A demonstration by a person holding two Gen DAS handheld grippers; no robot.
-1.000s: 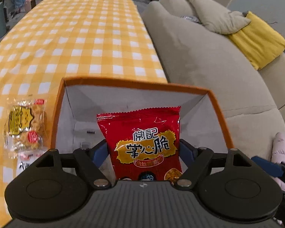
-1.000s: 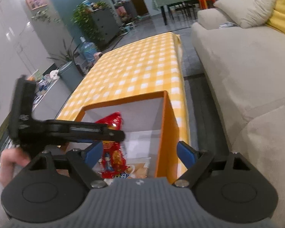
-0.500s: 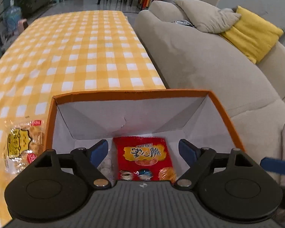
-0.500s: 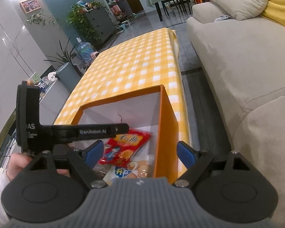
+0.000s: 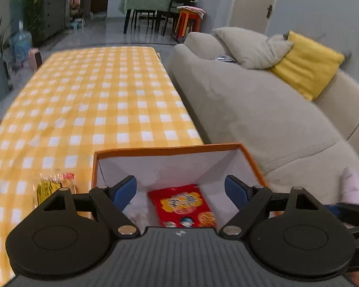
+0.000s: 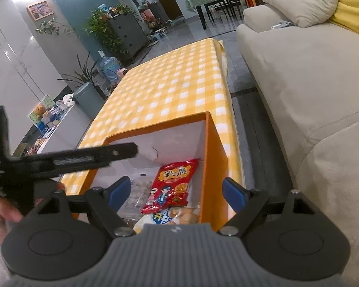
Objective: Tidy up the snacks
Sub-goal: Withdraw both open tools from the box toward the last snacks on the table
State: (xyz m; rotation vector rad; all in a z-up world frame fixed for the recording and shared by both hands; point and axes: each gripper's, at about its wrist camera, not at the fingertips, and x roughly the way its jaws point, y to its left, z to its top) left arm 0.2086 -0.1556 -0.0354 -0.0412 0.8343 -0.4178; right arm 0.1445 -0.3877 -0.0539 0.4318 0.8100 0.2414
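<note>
Inside, red snack packet [image 6: 172,184] lies flat, cartoon-printed.

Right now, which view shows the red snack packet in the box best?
The right wrist view: the red snack packet lies whole and sharp inside the orange box. The left wrist view shows it blurred, its lower edge cut off by the gripper body.

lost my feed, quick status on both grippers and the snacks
Left gripper open, empty, above the orange box. Right gripper open, empty. Red snack packet lies in the box; one yellow packet on the table. Nothing in the way.
</note>
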